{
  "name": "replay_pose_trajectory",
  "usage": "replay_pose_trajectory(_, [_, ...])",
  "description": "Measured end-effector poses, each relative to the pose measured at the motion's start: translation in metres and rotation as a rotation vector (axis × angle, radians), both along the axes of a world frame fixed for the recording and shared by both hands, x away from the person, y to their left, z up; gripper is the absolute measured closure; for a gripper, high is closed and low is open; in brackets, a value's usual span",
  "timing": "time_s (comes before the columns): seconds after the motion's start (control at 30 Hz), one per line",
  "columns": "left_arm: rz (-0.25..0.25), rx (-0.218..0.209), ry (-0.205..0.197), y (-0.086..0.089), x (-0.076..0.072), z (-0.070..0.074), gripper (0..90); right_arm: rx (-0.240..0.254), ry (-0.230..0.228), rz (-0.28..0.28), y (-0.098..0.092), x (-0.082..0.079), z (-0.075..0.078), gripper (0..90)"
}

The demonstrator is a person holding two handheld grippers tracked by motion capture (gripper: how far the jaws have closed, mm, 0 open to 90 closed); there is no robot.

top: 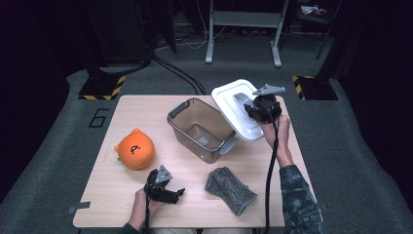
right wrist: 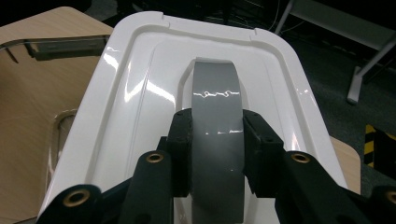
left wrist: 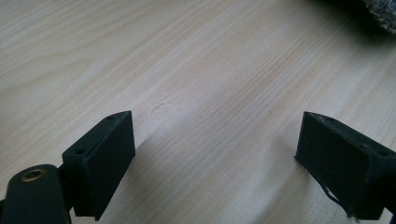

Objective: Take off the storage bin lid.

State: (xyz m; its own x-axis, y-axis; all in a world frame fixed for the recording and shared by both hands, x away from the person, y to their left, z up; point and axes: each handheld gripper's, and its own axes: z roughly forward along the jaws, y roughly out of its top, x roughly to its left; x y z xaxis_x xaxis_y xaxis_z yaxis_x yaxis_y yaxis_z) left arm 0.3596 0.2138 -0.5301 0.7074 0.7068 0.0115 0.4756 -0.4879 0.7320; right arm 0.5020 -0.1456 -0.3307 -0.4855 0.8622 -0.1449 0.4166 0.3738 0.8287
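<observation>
My right gripper [right wrist: 217,144] is shut on the grey handle [right wrist: 216,121] of a white plastic lid [top: 236,108], and holds it tilted at the table's far right, beside a clear brown bin [top: 199,129]. In the right gripper view the pads [right wrist: 183,140] press both sides of the handle. My left gripper [top: 178,193] rests low near the table's front edge, and its jaws stand wide open over bare wood [left wrist: 210,116]. An orange plush toy [top: 135,149] sits left of the bin. A grey knitted cloth [top: 229,188] lies right of the left gripper.
The wooden table [top: 146,112] stands on grey carpet. Behind it are a metal stand's legs [top: 243,39], black cables [top: 180,73] and yellow-black striped floor plates [top: 102,87]. The bin is open and has nothing in it.
</observation>
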Motion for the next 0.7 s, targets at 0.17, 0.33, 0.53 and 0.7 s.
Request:
replay_pose_trajectory(0.17, [0.001, 0.006, -0.005, 0.000, 0.000, 0.000, 11.1, 0.001, 0.002, -0.053, -0.013, 0.001, -0.003, 66.6])
replay_pose_trajectory(0.33, [0.003, 0.001, -0.005, 0.000, 0.000, 0.000, 11.1, 0.003, 0.016, -0.113, -0.026, 0.003, -0.008, 66.6])
replay_pose_trajectory(0.53, [0.002, 0.001, -0.004, 0.000, 0.000, 0.000, 11.1, -0.009, 0.030, -0.185, -0.038, 0.007, -0.017, 66.6])
replay_pose_trajectory(0.7, [0.003, 0.002, -0.005, 0.000, 0.000, 0.000, 11.1, -0.009, 0.062, -0.246, -0.049, 0.012, -0.030, 66.6])
